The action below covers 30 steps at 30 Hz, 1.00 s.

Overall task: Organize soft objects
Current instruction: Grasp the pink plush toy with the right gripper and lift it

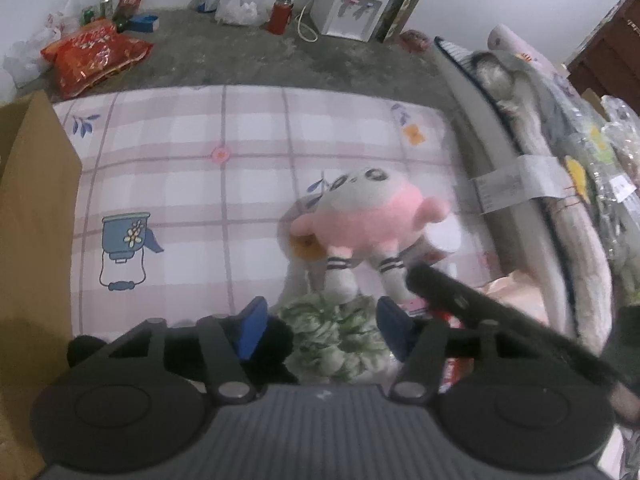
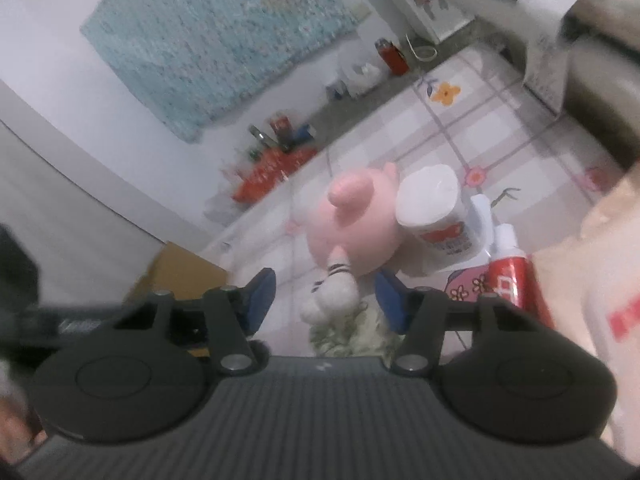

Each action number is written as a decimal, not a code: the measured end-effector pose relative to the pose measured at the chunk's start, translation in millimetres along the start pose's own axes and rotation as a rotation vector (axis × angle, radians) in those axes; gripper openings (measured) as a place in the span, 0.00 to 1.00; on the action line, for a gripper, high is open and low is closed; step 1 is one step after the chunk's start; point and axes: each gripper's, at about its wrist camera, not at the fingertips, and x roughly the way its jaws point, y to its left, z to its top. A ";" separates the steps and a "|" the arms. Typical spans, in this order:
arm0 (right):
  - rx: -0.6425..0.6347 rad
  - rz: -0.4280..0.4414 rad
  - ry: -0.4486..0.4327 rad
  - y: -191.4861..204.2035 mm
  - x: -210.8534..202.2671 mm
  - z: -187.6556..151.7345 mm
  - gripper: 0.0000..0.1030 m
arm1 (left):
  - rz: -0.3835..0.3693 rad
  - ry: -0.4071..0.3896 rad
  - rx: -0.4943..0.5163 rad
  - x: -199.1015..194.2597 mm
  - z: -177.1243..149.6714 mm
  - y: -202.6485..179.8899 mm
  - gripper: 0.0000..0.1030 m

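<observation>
Your right gripper (image 2: pixel 326 300) has its jaws apart around the pink plush toy's (image 2: pixel 356 224) white foot on the bed (image 2: pixel 500 128); it's soft and light, so squeeze the leg gently.

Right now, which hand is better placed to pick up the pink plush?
Right. The right tool already has the pink plush's striped leg between its open fingers. The left tool sits over the green fluffy item, short of the plush.

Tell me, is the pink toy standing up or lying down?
Lying down. The pink plush toy lies flat on the checked sheet, striped legs stretched toward the camera.
</observation>
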 end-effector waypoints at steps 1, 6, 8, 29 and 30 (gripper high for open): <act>-0.003 -0.008 0.015 -0.6 10.8 1.6 0.42 | 0.004 0.005 -0.001 2.5 -0.4 2.0 0.54; 0.057 0.046 0.028 -7.5 23.6 4.0 0.14 | -0.004 0.002 -0.021 -1.0 -3.8 14.2 0.53; 0.055 0.076 -0.004 -4.3 13.2 3.9 0.14 | -0.012 -0.011 -0.021 -8.3 -6.2 16.5 0.53; 0.345 0.164 0.089 -61.2 -147.3 -171.0 0.14 | -0.197 0.015 0.139 -68.4 -111.7 -28.4 0.70; 0.332 0.143 0.104 -61.7 -147.8 -178.0 0.14 | -0.199 0.016 0.154 -67.2 -117.9 -33.5 0.71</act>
